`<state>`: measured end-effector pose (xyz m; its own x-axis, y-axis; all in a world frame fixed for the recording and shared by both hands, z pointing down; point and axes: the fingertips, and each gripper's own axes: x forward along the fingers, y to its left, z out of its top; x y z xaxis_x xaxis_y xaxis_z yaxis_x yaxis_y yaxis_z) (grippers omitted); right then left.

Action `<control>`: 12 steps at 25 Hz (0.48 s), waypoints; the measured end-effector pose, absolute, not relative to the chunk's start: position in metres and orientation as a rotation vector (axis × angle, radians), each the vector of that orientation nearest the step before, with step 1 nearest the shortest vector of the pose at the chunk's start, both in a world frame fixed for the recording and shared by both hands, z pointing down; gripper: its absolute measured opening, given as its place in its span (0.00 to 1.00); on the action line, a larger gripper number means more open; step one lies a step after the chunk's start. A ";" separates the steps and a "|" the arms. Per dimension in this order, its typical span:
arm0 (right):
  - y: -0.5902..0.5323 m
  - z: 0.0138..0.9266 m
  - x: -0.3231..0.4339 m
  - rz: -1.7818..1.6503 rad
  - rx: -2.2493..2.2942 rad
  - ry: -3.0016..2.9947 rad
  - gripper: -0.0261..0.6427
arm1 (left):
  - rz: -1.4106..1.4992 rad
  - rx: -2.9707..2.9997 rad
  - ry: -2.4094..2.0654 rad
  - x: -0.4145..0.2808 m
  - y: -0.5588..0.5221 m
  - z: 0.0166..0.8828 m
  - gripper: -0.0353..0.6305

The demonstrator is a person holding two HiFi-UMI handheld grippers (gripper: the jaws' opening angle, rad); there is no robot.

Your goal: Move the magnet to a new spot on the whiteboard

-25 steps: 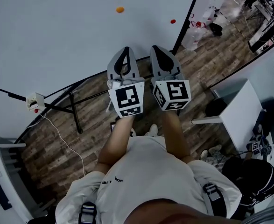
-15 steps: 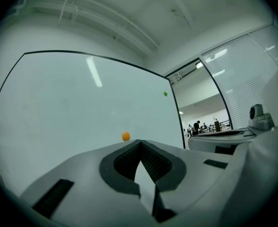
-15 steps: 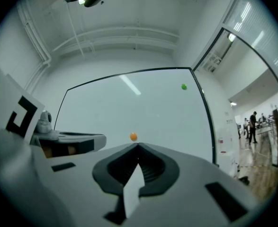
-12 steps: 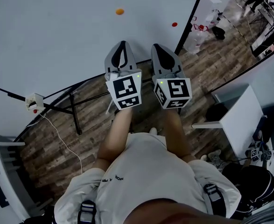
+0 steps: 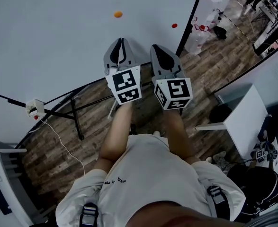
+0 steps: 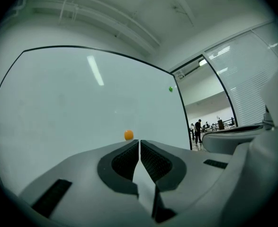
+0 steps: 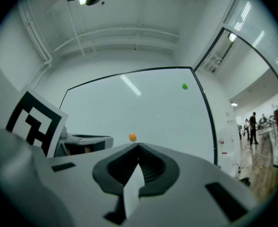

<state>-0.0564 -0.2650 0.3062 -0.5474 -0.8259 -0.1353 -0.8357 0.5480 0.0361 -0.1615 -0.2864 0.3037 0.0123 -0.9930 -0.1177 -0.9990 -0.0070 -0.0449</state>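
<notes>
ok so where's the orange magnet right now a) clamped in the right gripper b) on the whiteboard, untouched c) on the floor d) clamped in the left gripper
B: the orange magnet sits on the whiteboard, clear of the left gripper and right gripper, whose jaws are both shut with nothing between them.

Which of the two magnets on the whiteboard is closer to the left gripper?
The orange magnet, straight ahead of the left gripper and its closed tips. The other magnet sits farther off, near the right edge of the whiteboard.
</notes>
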 end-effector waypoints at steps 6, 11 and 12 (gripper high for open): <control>-0.268 0.306 -0.050 0.152 -1.446 2.666 0.06 | 0.083 -2.144 2.144 -0.163 -0.298 0.304 0.06; -0.271 0.305 -0.044 0.145 -1.450 2.658 0.06 | 0.084 -2.139 2.157 -0.162 -0.307 0.302 0.06; -0.272 0.305 -0.043 0.143 -1.452 2.656 0.06 | 0.083 -2.144 2.160 -0.162 -0.309 0.302 0.06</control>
<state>-0.0435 -0.2722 0.3052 -0.5361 -0.8321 -0.1420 -0.8426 0.5378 0.0293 -0.1619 -0.3092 0.3016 -0.0060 -0.9942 -0.1072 -0.9995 0.0092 -0.0297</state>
